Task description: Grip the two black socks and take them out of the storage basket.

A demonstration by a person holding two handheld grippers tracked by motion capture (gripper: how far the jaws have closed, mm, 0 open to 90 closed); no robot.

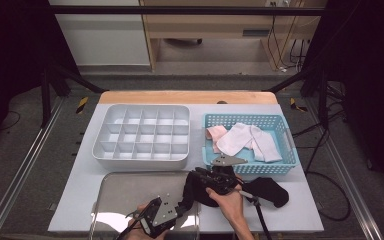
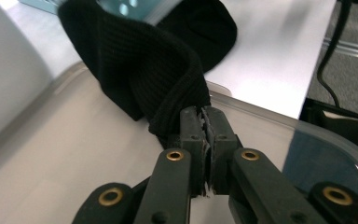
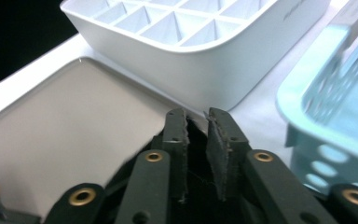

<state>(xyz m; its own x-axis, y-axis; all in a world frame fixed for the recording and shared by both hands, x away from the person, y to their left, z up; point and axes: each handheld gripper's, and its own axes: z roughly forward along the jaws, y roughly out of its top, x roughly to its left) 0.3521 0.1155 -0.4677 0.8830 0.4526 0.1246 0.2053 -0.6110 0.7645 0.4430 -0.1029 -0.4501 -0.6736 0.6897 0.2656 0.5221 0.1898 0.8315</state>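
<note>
Clamping the black sock point(image 2: 140, 70) by its cuff, left gripper point(image 2: 205, 122) has jaws closed tight on the ribbed edge, low over the metal tray point(image 2: 65, 154) at the near edge of the table point(image 1: 80, 190). Sock stretches from that grip up and across to the right gripper point(image 1: 215, 181), with its far end lying flat on the table just in front of the blue basket point(image 1: 280, 120). Right gripper point(image 3: 196, 122) jaws stand slightly apart, black fabric visible between them, pads not pressing on it. Basket holds white socks point(image 1: 245, 140) and 1 pink sock point(image 1: 215, 132). White divided organizer point(image 1: 140, 135) sits left of the basket, behind the tray, all compartments bare.
</note>
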